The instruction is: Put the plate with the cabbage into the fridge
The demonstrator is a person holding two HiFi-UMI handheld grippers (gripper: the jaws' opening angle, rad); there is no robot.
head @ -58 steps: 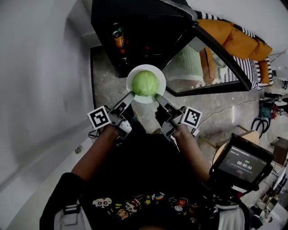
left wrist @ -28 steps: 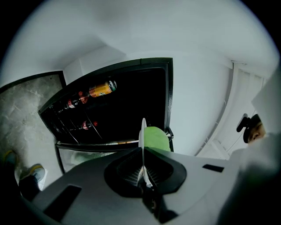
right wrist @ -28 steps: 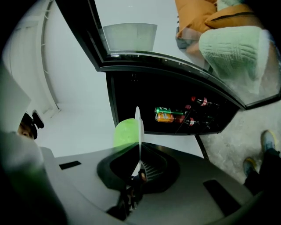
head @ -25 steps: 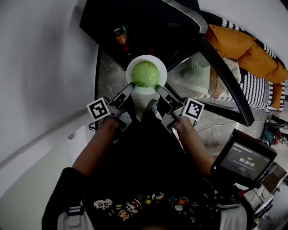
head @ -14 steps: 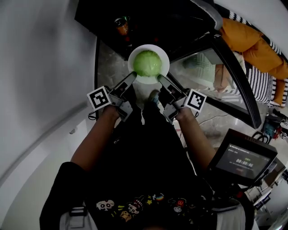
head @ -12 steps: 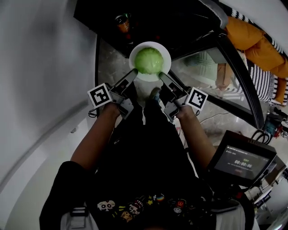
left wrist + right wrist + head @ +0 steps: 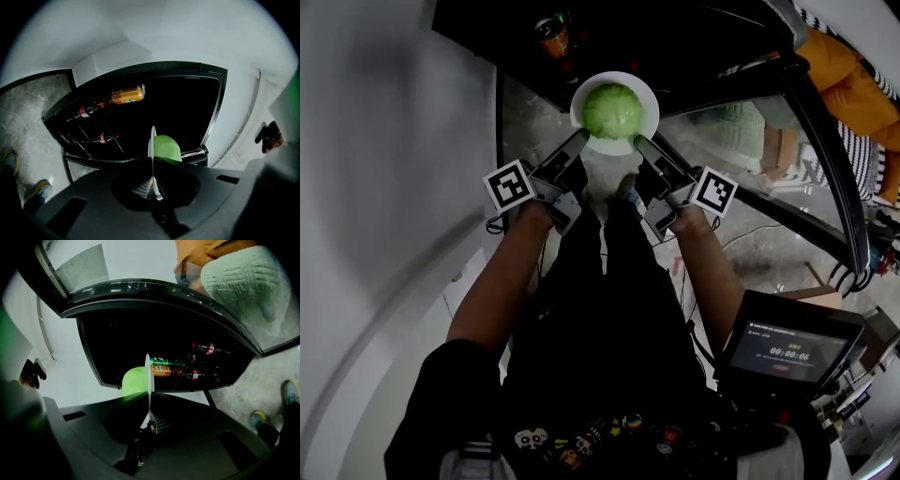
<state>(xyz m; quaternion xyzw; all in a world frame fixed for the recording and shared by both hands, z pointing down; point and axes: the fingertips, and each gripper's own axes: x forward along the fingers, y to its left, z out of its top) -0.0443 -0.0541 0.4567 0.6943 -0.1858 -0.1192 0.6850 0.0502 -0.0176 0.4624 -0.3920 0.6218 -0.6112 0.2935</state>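
Clamping opposite edges of the white plate (image 7: pixel 650 101), the left gripper (image 7: pixel 579 137) and right gripper (image 7: pixel 641 142) hold it just before the open fridge (image 7: pixel 675 37), the cabbage (image 7: pixel 614 111) resting on it, below the fridge's orange can (image 7: pixel 127 93).

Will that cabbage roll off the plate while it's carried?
It might: the cabbage is round and loose on a shallow plate, so tilting could roll it. The rigid-looking plate may slip: the left hand-held gripper and right hand-held gripper pinch only its rim.
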